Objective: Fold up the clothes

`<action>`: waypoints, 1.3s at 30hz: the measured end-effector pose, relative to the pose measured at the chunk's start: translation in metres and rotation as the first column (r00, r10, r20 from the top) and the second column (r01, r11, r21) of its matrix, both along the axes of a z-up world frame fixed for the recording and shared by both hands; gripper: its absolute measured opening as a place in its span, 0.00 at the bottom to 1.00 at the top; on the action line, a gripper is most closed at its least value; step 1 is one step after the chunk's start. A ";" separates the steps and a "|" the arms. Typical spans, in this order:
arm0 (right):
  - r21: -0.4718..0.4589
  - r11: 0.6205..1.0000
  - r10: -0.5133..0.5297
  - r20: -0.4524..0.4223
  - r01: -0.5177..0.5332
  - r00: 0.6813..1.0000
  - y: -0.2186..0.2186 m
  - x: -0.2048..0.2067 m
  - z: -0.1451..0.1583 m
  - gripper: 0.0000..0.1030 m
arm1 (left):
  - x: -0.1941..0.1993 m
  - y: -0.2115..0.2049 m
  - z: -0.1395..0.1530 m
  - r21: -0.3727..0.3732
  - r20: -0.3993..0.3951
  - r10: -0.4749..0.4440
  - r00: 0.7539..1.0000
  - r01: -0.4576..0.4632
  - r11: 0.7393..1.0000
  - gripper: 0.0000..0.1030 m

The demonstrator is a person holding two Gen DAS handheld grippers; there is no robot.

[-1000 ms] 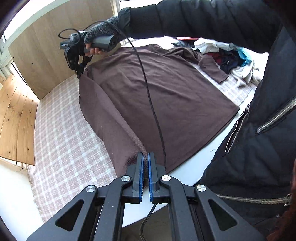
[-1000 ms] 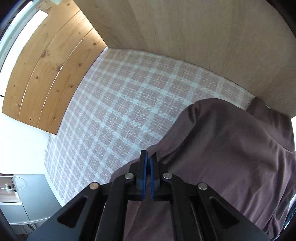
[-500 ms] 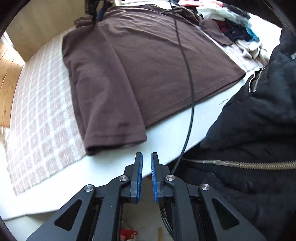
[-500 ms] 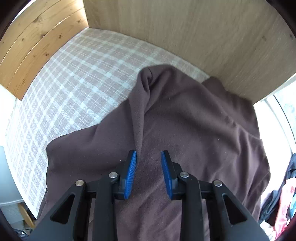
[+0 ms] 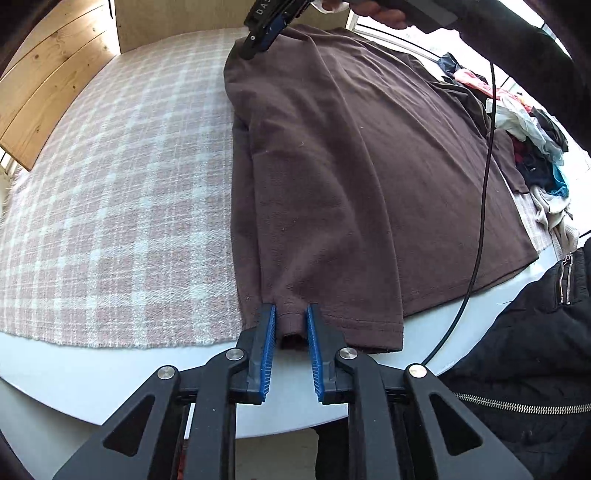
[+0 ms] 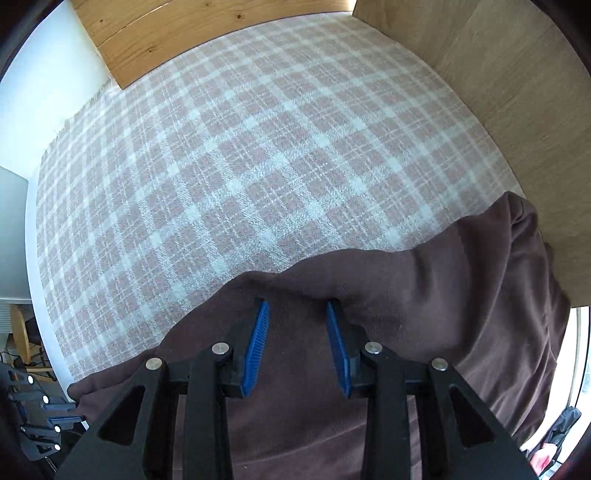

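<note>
Brown shirt (image 5: 351, 177) flat on plaid blanket (image 5: 110, 206), one side folded in. Left gripper (image 5: 290, 328) spread, straddling hem corner; right gripper (image 6: 297, 328) spread over far edge. Next, likely: pinch both, fold across

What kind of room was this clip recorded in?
Probably a home, perhaps a bedroom or laundry corner: a plaid blanket covers a white table, a pile of mixed clothes waits nearby, and wood panelling lines the wall.
</note>
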State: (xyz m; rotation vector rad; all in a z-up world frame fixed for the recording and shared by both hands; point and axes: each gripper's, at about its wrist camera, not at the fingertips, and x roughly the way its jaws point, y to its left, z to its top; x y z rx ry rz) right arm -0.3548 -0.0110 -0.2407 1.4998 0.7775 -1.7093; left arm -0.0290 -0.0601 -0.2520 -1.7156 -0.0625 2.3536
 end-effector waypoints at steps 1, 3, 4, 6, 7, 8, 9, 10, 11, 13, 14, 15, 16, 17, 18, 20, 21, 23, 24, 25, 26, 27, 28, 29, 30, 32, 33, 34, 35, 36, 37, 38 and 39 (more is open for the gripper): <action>-0.004 1.000 -0.014 0.011 0.014 1.000 0.004 -0.004 -0.003 0.31 | 0.000 0.001 0.001 0.007 -0.004 -0.010 1.000 0.010 1.000 0.05; -0.013 0.999 -0.041 0.030 0.042 0.999 0.013 -0.013 -0.007 0.31 | 0.006 0.002 0.009 0.016 -0.026 -0.030 0.999 0.030 0.999 0.04; -0.022 0.998 -0.052 0.037 0.053 0.998 0.015 -0.018 -0.008 0.31 | 0.007 0.001 0.014 0.018 -0.034 -0.035 0.999 0.036 0.999 0.04; -0.027 0.998 -0.055 0.030 0.056 0.998 0.019 -0.026 -0.010 0.31 | 0.012 -0.001 0.026 0.020 -0.045 -0.040 0.998 0.041 0.999 0.04; -0.030 0.998 -0.054 0.026 0.055 0.998 0.021 -0.027 -0.011 0.31 | 0.018 -0.001 0.031 0.020 -0.051 -0.039 0.998 0.040 0.999 0.04; -0.030 0.998 -0.055 0.027 0.056 0.998 0.023 -0.027 -0.015 0.31 | 0.023 0.000 0.037 0.012 -0.061 -0.042 0.997 0.043 0.999 0.04; -0.030 0.998 -0.057 0.029 0.058 0.998 0.024 -0.028 -0.018 0.31 | 0.028 0.001 0.041 0.000 -0.079 -0.048 0.996 0.048 0.999 0.04; -0.028 0.999 -0.046 0.019 0.047 0.999 0.025 -0.027 -0.019 0.31 | 0.032 0.000 0.042 0.005 -0.089 -0.054 0.995 0.055 0.998 0.04; -0.025 0.999 -0.035 0.008 0.035 0.999 0.026 -0.025 -0.020 0.31 | 0.034 -0.003 0.034 0.022 -0.069 -0.055 0.996 0.057 0.998 0.04; -0.102 0.993 -0.058 0.050 0.063 0.997 0.044 -0.032 0.000 0.31 | 0.028 -0.002 0.005 0.009 0.059 -0.054 0.997 0.053 0.999 0.04; -0.140 0.987 -0.068 0.072 0.078 0.995 0.053 -0.035 0.010 0.31 | 0.033 -0.004 -0.006 -0.013 0.119 -0.057 0.991 0.059 0.998 0.04; -0.200 0.973 -0.102 0.082 0.116 0.991 0.072 -0.042 0.026 0.31 | 0.038 -0.008 -0.010 -0.024 0.151 -0.061 0.987 0.065 0.998 0.04; -0.236 0.959 -0.145 0.072 0.158 0.987 0.093 -0.050 0.040 0.31 | 0.043 -0.014 -0.006 -0.025 0.153 -0.059 0.986 0.064 0.998 0.04; -0.271 0.942 -0.188 0.062 0.198 0.980 0.115 -0.057 0.053 0.31 | 0.044 -0.022 0.005 -0.020 0.136 -0.046 0.990 0.049 0.999 0.04; -0.295 0.924 -0.239 0.052 0.244 0.970 0.137 -0.067 0.064 0.31 | 0.045 -0.030 0.017 -0.014 0.114 -0.028 0.993 0.030 0.999 0.04; -0.314 0.892 -0.329 0.044 0.325 0.943 0.170 -0.084 0.085 0.31 | 0.034 -0.044 0.047 -0.025 0.045 -0.006 0.999 0.007 1.000 0.05; -0.308 0.878 -0.370 0.045 0.365 0.928 0.184 -0.095 0.087 0.31 | 0.024 -0.048 0.060 -0.042 0.007 -0.010 1.000 0.010 0.999 0.05; -0.299 0.844 -0.453 0.049 0.446 0.890 0.205 -0.113 0.089 0.32 | -0.010 -0.047 0.076 -0.077 -0.063 -0.064 0.996 0.060 0.995 0.06; -0.300 0.828 -0.479 0.057 0.473 0.876 0.213 -0.122 0.087 0.32 | -0.031 -0.044 0.079 -0.096 -0.093 -0.102 0.990 0.093 0.991 0.10; -0.300 0.821 -0.490 0.066 0.486 0.869 0.205 -0.126 0.082 0.32 | -0.052 -0.041 0.083 -0.115 -0.123 -0.140 0.982 0.126 0.985 0.16; -0.299 0.819 -0.492 0.073 0.489 0.868 0.200 -0.127 0.071 0.32 | -0.075 -0.038 0.081 -0.133 -0.138 -0.173 0.975 0.155 0.979 0.17; -0.296 0.820 -0.492 0.077 0.491 0.867 0.193 -0.133 0.067 0.32 | -0.098 -0.035 0.078 -0.149 -0.146 -0.204 0.968 0.183 0.972 0.17; -0.289 0.822 -0.493 0.072 0.491 0.867 0.187 -0.139 0.063 0.32 | -0.121 -0.032 0.073 -0.165 -0.152 -0.232 0.961 0.207 0.964 0.18; -0.286 0.826 -0.493 0.055 0.486 0.868 0.180 -0.146 0.062 0.32 | -0.144 -0.028 0.067 -0.184 -0.154 -0.253 0.955 0.224 0.957 0.19; -0.288 0.836 -0.482 0.019 0.467 0.876 0.173 -0.150 0.063 0.31 | -0.165 -0.028 0.062 -0.193 -0.148 -0.276 0.950 0.246 0.950 0.20; -0.266 0.877 -0.433 -0.080 0.399 0.898 0.152 -0.147 0.054 0.29 | -0.208 -0.023 0.047 -0.202 -0.136 -0.305 0.943 0.275 0.940 0.20; -0.255 0.890 -0.410 -0.078 0.379 0.909 0.143 -0.152 0.045 0.13 | -0.225 -0.022 0.042 -0.199 -0.132 -0.321 0.938 0.292 0.935 0.20; -0.243 0.901 -0.386 -0.074 0.359 0.919 0.135 -0.156 0.036 0.02 | -0.241 -0.021 0.038 -0.194 -0.128 -0.337 0.933 0.310 0.931 0.21; -0.240 0.902 -0.377 -0.036 0.358 0.926 0.131 -0.162 0.027 0.02 | -0.256 -0.020 0.033 -0.188 -0.125 -0.354 0.927 0.328 0.926 0.22; -0.240 0.906 -0.366 -0.025 0.349 0.930 0.128 -0.167 0.019 0.02 | -0.270 -0.014 0.026 -0.191 -0.118 -0.373 0.920 0.348 0.918 0.24; -0.240 0.909 -0.355 -0.016 0.341 0.935 0.125 -0.172 0.011 0.02 | -0.279 -0.009 0.020 -0.205 -0.110 -0.397 0.911 0.370 0.906 0.28; -0.240 0.912 -0.343 -0.006 0.332 0.939 0.122 -0.177 0.003 0.02 | -0.286 -0.007 0.015 -0.222 -0.107 -0.420 0.901 0.390 0.893 0.33; -0.269 0.909 -0.322 0.032 0.319 0.946 0.121 -0.180 -0.002 0.02 | -0.293 -0.004 0.010 -0.240 -0.105 -0.443 0.890 0.410 0.880 0.35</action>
